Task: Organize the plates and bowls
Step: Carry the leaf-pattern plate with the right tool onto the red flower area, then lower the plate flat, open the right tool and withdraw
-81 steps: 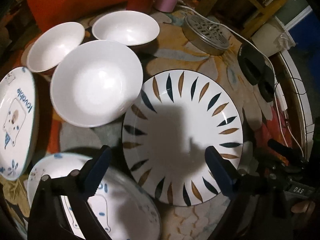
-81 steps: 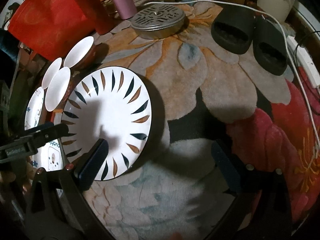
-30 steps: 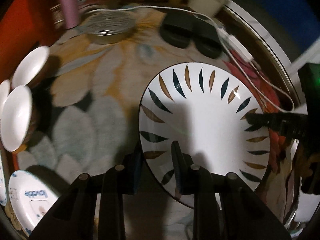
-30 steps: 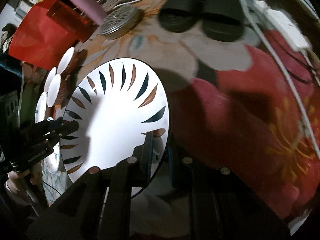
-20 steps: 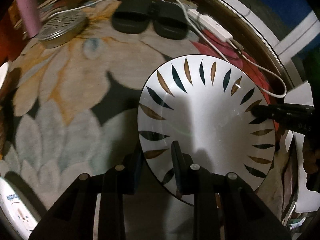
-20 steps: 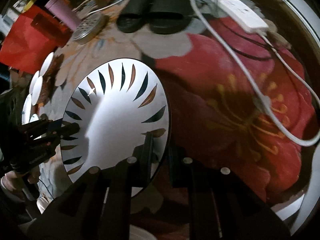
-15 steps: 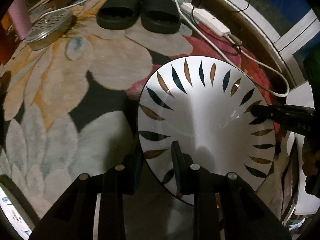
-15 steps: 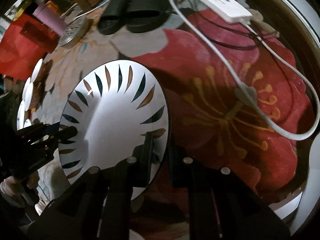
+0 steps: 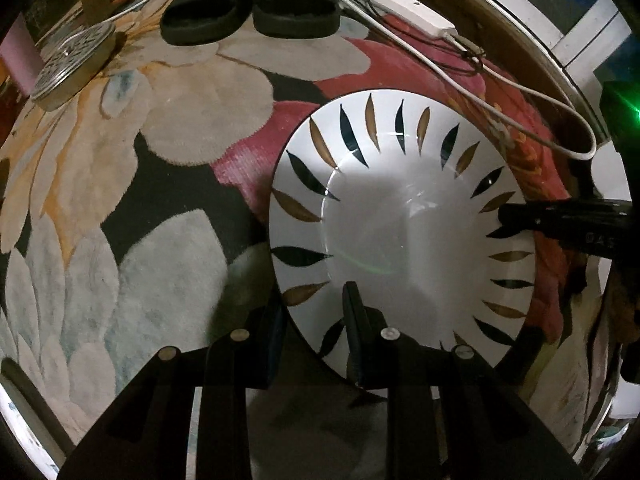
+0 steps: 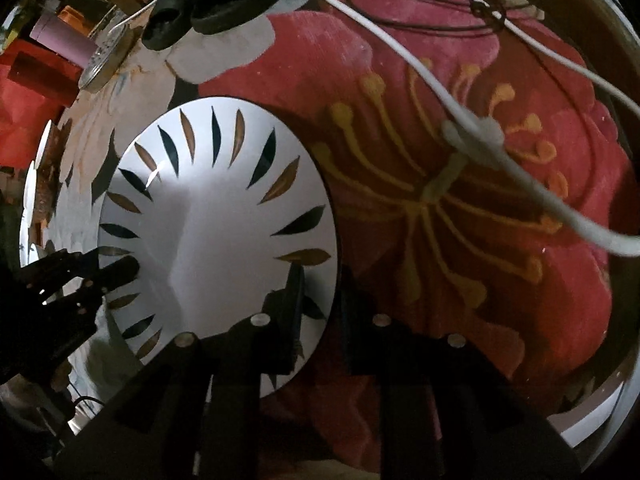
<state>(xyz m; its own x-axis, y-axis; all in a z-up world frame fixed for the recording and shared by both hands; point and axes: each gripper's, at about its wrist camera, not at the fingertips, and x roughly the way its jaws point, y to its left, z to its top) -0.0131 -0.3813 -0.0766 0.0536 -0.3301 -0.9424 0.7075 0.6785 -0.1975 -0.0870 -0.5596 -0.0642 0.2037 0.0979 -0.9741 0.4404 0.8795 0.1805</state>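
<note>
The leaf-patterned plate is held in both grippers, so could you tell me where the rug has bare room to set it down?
Free: the pale petals of the rug left of the plate, between it and the metal tin. Crowded: the far edge with the black slippers, and the red flower under the white cable.

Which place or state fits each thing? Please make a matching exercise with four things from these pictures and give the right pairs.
Things:
1. plate
2. slippers
3. white cable
4. metal tin

Places or states:
A. lies across the red flower of the rug
B. side by side at the far edge of the rug
C. held at its rim by both grippers
D. far left on the rug, perforated lid on top

Pairs: 1-C, 2-B, 3-A, 4-D
</note>
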